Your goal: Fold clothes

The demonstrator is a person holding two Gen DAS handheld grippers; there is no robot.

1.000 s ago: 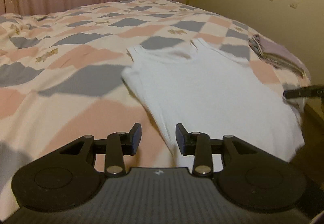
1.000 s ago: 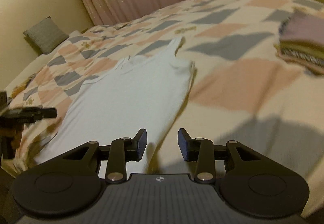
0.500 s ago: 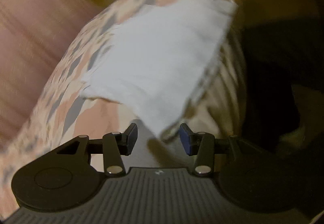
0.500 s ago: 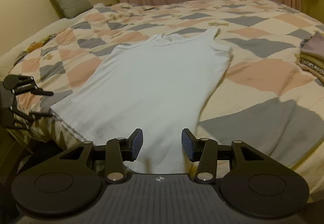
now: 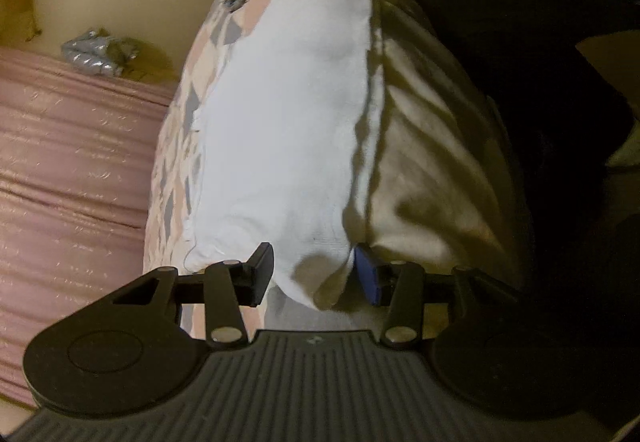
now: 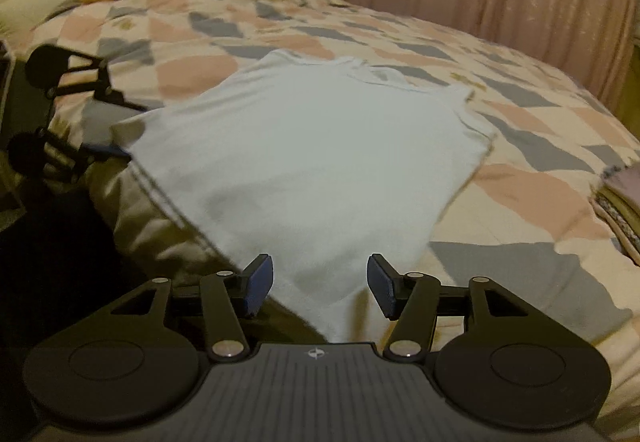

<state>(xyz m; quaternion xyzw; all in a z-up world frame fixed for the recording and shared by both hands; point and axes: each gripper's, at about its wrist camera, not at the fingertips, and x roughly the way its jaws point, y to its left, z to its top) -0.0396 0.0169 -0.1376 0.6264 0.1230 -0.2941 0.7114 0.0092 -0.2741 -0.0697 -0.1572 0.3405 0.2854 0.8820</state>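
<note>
Both tongs have dropped to the white tank top's (image 6: 312, 162) hem corners, left tongs (image 5: 314, 274) and right tongs (image 6: 320, 286) spread.

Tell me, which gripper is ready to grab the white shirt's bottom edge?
Probably both: the left gripper and right gripper are open, each with a bottom corner of the white tank top between its fingers at the bed's edge.

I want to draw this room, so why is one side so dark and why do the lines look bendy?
Left wrist view: the right side falls into deep shadow past the patchwork bedspread's hanging edge, while the white sleeveless top stays bright. Right wrist view: dim yellowish light, slightly blurred, with a grey shadow on the bedspread beside the top. Both are fisheye pictures, so edges curve.
</note>
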